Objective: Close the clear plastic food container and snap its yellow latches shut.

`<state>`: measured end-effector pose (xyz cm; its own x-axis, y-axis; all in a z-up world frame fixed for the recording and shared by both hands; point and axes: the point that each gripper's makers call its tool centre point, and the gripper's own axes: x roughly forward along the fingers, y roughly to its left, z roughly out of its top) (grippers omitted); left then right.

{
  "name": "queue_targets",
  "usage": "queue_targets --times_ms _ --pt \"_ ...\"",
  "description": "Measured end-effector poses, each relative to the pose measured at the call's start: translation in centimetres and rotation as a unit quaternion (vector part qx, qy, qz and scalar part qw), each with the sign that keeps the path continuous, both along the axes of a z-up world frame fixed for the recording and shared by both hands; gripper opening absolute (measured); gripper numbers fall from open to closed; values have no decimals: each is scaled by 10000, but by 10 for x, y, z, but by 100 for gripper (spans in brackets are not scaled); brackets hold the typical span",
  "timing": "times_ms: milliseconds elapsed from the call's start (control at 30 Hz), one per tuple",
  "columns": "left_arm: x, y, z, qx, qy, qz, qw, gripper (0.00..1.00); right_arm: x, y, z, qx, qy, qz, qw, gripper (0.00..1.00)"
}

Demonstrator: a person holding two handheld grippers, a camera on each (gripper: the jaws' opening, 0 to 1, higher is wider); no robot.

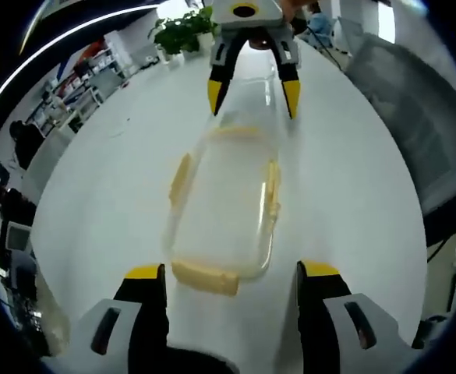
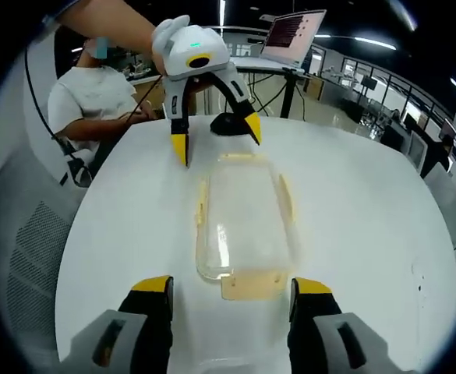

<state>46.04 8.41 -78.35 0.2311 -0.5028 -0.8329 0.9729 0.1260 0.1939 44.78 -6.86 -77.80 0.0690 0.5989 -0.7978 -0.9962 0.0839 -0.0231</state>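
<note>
With both left gripper and right gripper spread wide and empty at opposite ends of the clear container lying centred on the white table, best to press each end latch squarely down until seated

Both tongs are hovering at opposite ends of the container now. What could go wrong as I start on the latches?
1. The clear container sits loose on the smooth white table, so pushing one end latch could slide it rather than snap it.
2. The side latches look splayed outward; if the lid isn't seated, they may not catch.
3. The left tongs and right tongs are both open and face each other along the container, so they could collide.
</note>
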Motion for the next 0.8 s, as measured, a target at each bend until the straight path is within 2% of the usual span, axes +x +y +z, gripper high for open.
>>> queue_targets --times_ms 233,800 --pt "8 5 -3 95 -38 -97 9999 63 1 0 -5 -146 -20 149 9998 58" --pt "21 7 -10 353 -83 -443 9984 56 10 -1 -13 -343 19 204 9992 58"
